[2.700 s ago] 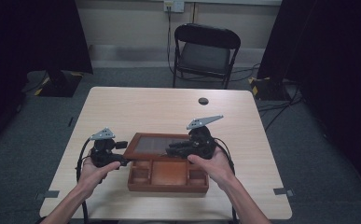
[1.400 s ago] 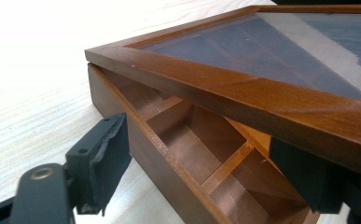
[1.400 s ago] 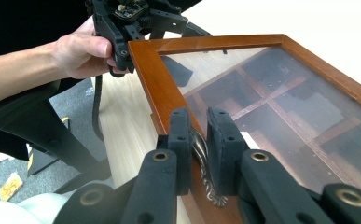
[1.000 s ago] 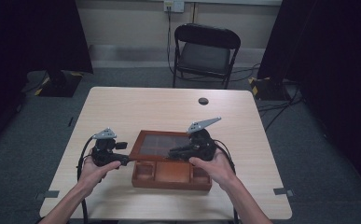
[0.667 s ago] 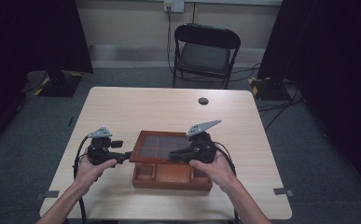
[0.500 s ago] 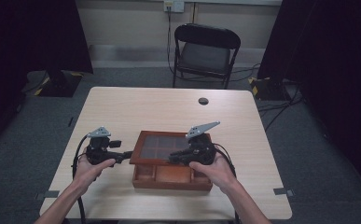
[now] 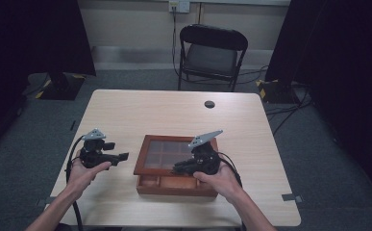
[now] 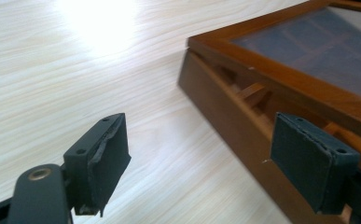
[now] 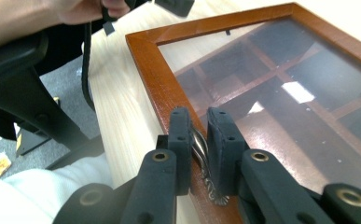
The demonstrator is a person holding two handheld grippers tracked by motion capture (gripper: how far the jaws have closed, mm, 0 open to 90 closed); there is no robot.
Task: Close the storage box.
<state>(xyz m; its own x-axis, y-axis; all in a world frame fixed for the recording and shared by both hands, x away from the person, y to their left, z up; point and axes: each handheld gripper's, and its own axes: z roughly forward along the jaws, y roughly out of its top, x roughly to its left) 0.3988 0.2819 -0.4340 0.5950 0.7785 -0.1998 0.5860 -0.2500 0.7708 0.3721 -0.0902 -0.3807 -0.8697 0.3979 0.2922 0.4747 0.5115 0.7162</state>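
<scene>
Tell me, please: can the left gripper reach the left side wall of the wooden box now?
Probably yes. The left gripper is open, its fingers pointing at the wooden box, with bare table between them.

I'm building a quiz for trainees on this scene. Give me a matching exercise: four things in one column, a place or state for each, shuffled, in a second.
1. left gripper
2. right gripper
3. glass lid
4. chair

A. raised off the wooden box at its front edge
B. beyond the far side of the table
C. jaws open, beside the box
D. shut on the lid's metal handle

Pairs: 1-C, 2-D, 3-A, 4-B
</scene>
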